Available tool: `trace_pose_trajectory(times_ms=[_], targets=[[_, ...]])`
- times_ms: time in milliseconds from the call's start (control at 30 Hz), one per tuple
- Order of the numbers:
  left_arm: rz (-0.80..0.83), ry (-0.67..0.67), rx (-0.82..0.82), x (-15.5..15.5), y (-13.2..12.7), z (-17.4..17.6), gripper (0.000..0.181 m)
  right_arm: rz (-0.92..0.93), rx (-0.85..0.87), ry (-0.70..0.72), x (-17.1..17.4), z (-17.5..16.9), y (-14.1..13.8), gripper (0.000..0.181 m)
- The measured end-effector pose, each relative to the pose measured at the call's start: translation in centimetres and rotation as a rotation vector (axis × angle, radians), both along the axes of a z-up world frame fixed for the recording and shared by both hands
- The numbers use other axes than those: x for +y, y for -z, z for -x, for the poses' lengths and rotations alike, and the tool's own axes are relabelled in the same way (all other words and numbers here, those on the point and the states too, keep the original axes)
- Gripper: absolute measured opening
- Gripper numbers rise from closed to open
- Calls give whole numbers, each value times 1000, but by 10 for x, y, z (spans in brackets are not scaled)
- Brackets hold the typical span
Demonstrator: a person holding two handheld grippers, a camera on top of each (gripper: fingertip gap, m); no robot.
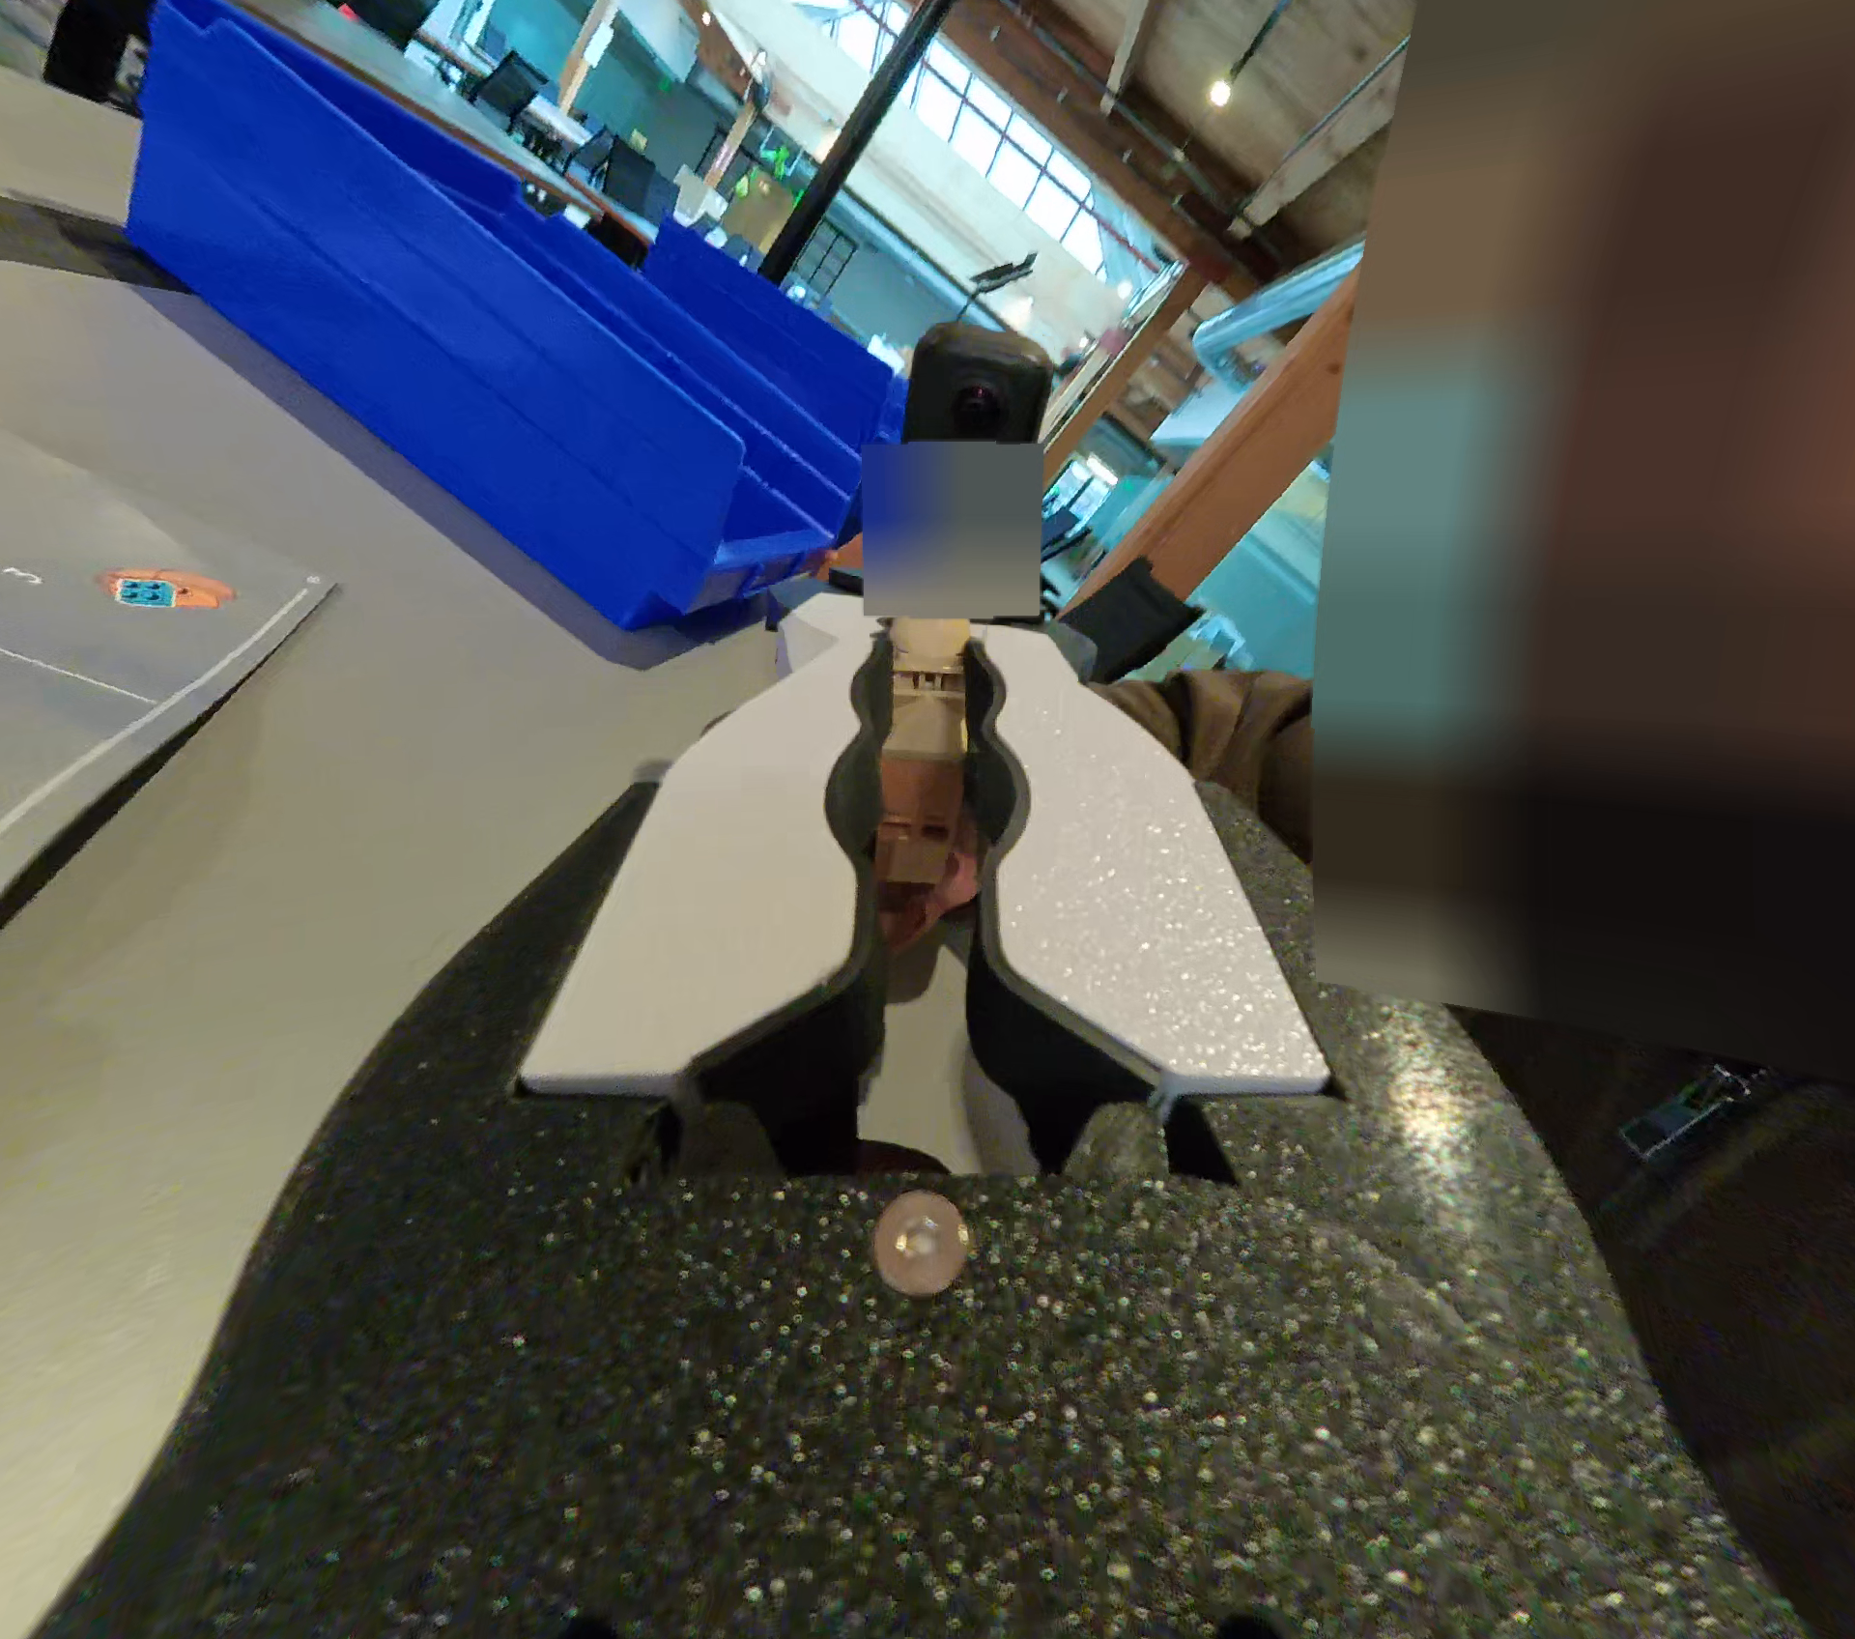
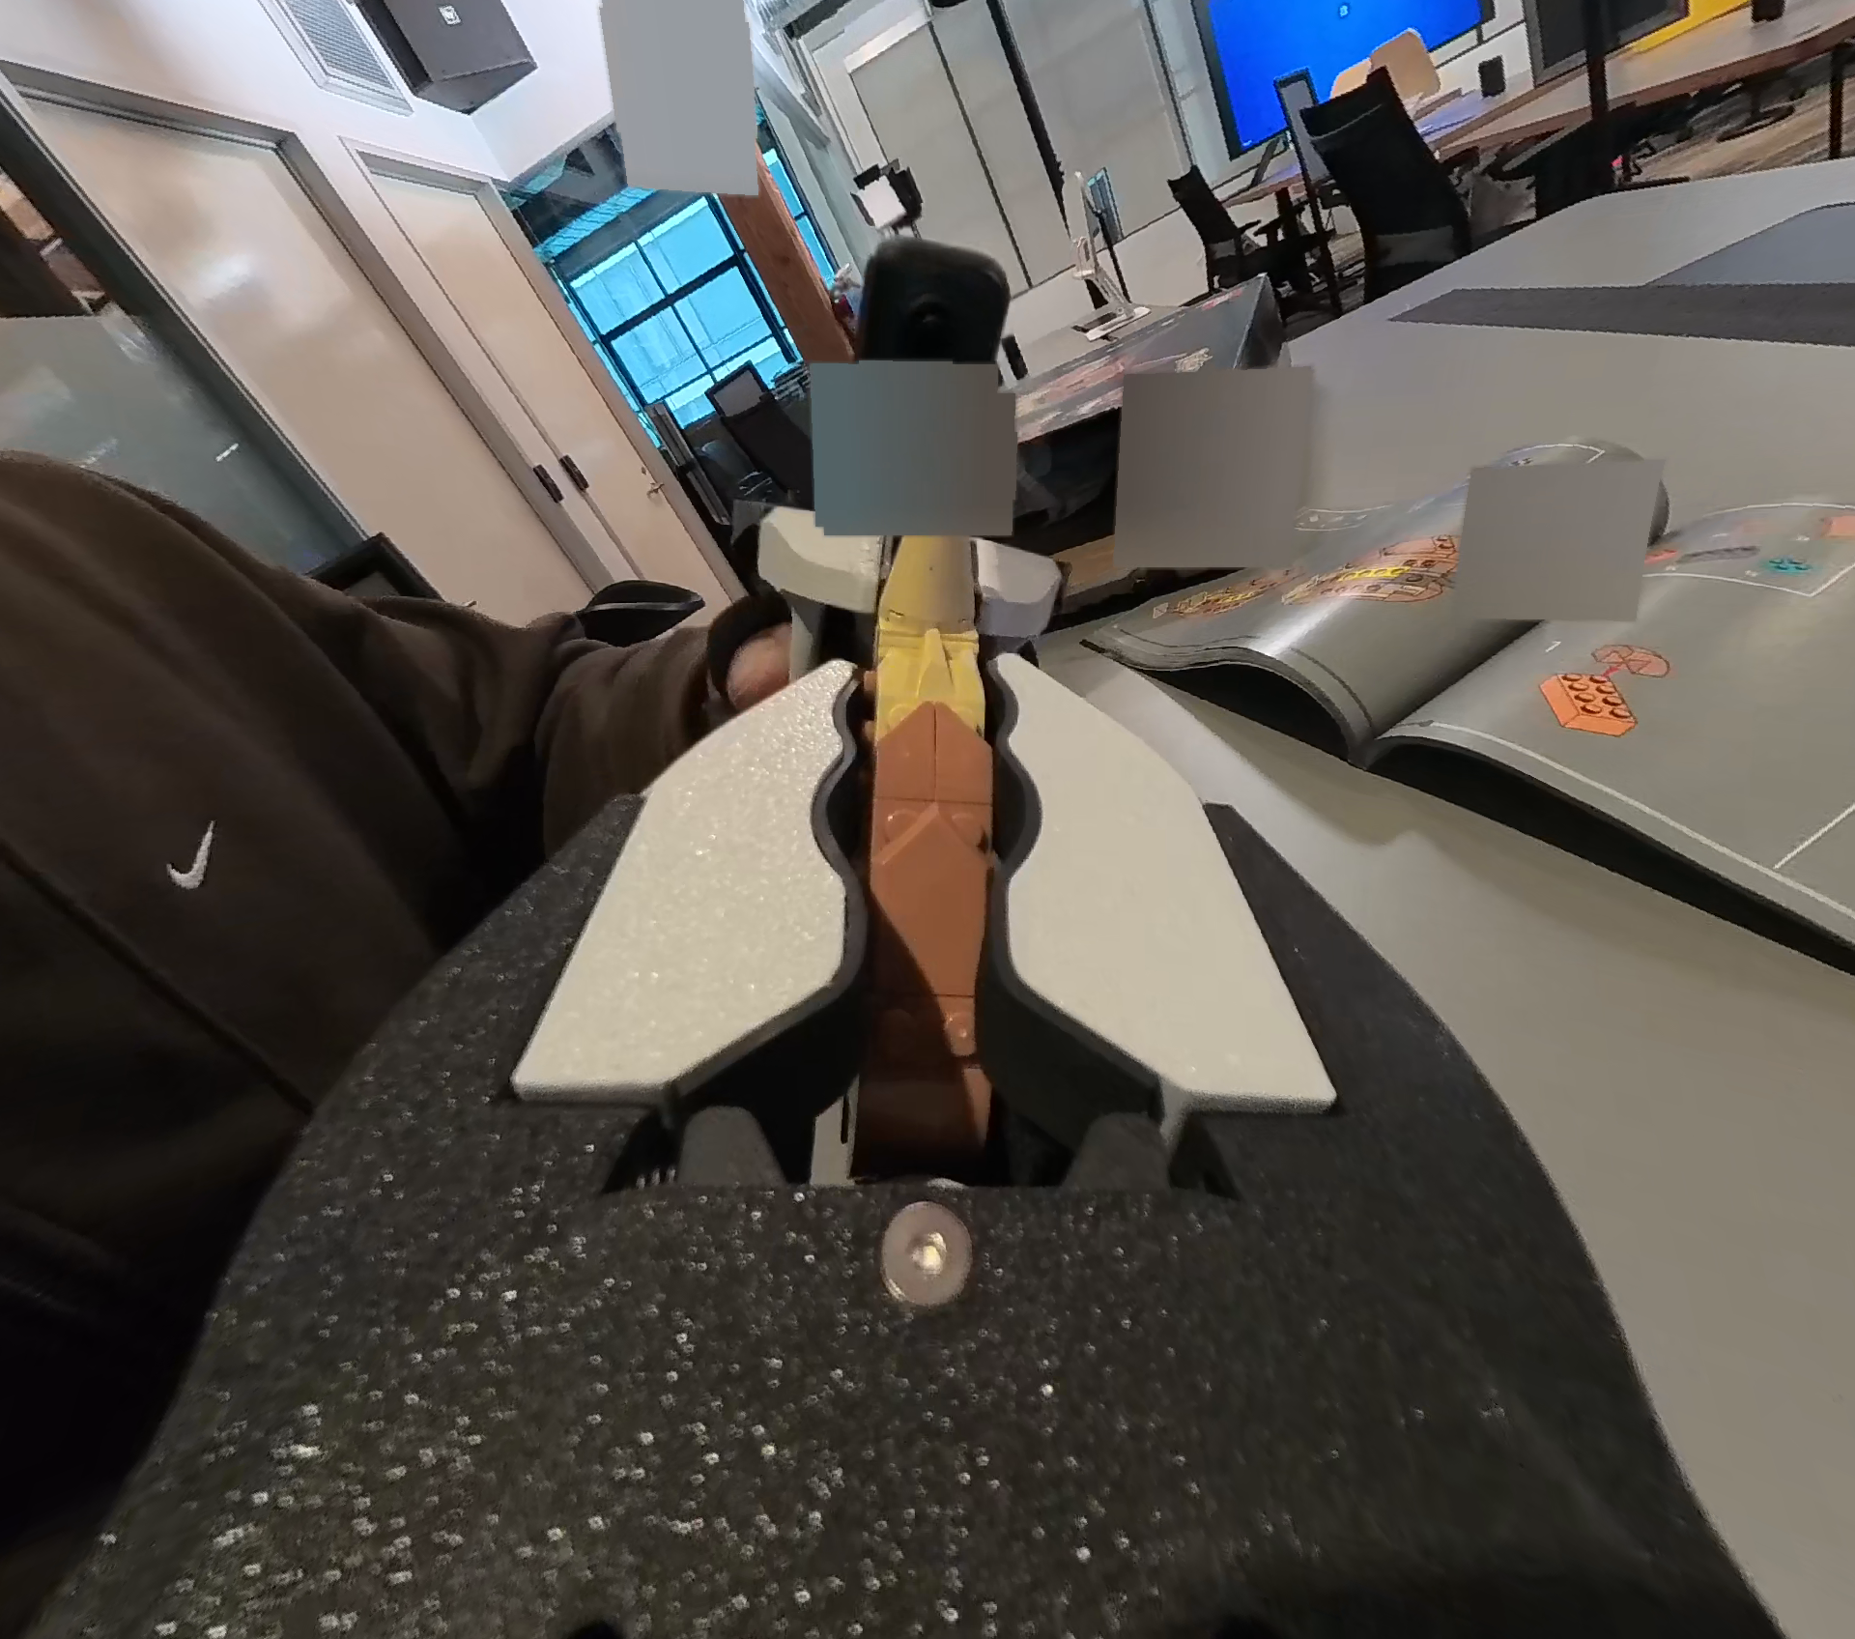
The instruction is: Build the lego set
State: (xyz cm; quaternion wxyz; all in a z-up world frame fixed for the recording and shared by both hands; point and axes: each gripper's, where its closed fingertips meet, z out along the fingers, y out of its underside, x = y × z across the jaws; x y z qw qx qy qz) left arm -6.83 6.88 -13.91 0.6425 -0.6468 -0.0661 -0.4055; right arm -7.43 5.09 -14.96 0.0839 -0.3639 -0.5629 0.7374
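Observation:
A narrow lego assembly of brown and tan bricks (image 2: 929, 848) is held in the air between my two grippers, which face each other. My right gripper (image 2: 929, 672) is shut on its brown end. My left gripper (image 1: 929, 667) is shut on the same assembly (image 1: 921, 747) from the opposite side, at its tan end. In the right wrist view the left gripper's white fingers (image 2: 1019, 587) show just beyond the tan end. In the left wrist view the right gripper's finger (image 1: 813, 627) shows beyond my tips. Most of the assembly is hidden between the fingers.
An open instruction booklet (image 2: 1506, 717) lies on the grey table (image 2: 1255, 798) to the right; it also shows in the left wrist view (image 1: 130, 637). Blue plastic bins (image 1: 432, 346) stand on the table at the left. A person's dark sleeve (image 2: 301, 737) is close by. The grippers are tip to tip, or close to it.

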Motion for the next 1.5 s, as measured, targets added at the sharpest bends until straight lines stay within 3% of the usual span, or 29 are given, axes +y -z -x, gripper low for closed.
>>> trace_pose_trajectory(times_ms=[367, 633, 733, 833, 967, 1100, 1300, 1500], targets=[[62, 77, 115, -6, -8, -5, 15, -8, 41, -32, -7, -6, -4, 20], [72, 93, 125, -6, -16, -2, 36, -7, 52, -59, -9, -10, -5, 20], [130, 87, 220, -7, -24, 8, 34, -30, 59, -77, -12, -13, -4, 21], [248, 183, 377, -12, -27, 0, 34, -65, 68, -87, -15, -15, -1, 21], [408, 264, 603, -13, -13, -11, 33, -118, 86, -97, -19, -19, 2, 21], [484, 322, 685, -16, -3, -17, 28, -133, 92, -100, -20, -21, 3, 21], [463, 337, 668, -16, -3, -20, 13, -129, 82, -93, -18, -20, 4, 20], [345, 235, 522, -6, -4, -13, 13, -96, 57, -52, -9, -14, 2, 20]])
